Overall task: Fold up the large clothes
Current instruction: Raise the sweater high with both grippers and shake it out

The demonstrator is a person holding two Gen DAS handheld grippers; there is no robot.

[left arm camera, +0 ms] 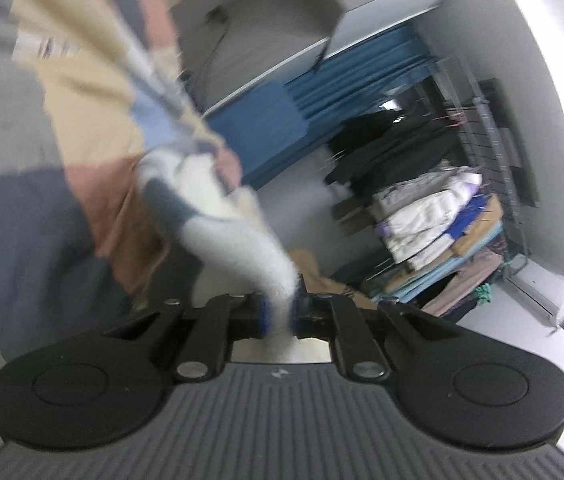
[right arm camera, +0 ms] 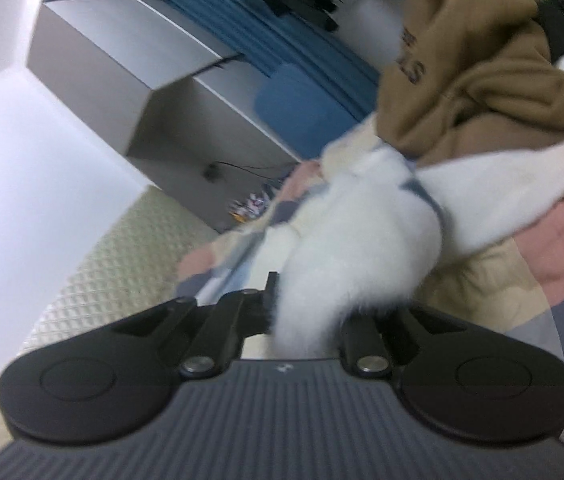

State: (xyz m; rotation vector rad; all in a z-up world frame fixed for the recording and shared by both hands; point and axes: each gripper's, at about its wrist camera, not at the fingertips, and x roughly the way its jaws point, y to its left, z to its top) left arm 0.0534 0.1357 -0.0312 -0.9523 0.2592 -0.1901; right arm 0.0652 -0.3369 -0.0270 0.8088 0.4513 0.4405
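A large patchwork fleece garment [left arm camera: 94,120] in beige, pink, pale blue, navy and white hangs lifted in front of both cameras. In the left wrist view my left gripper [left arm camera: 278,314] is shut on a white fluffy edge of it, the fabric pinched between the blue pads. In the right wrist view my right gripper [right arm camera: 306,312] is shut on another white fleece part of the same garment [right arm camera: 362,240], which bulges over the right finger and hides it. Both views are blurred.
A brown hoodie [right arm camera: 470,80] with dark lettering lies beyond the fleece on the right. A rack with stacked folded clothes [left arm camera: 434,224] and dark hanging garments stands at the back. A grey cabinet [right arm camera: 122,60], blue curtain [left arm camera: 322,80] and a quilted pale-green surface [right arm camera: 122,248] are also visible.
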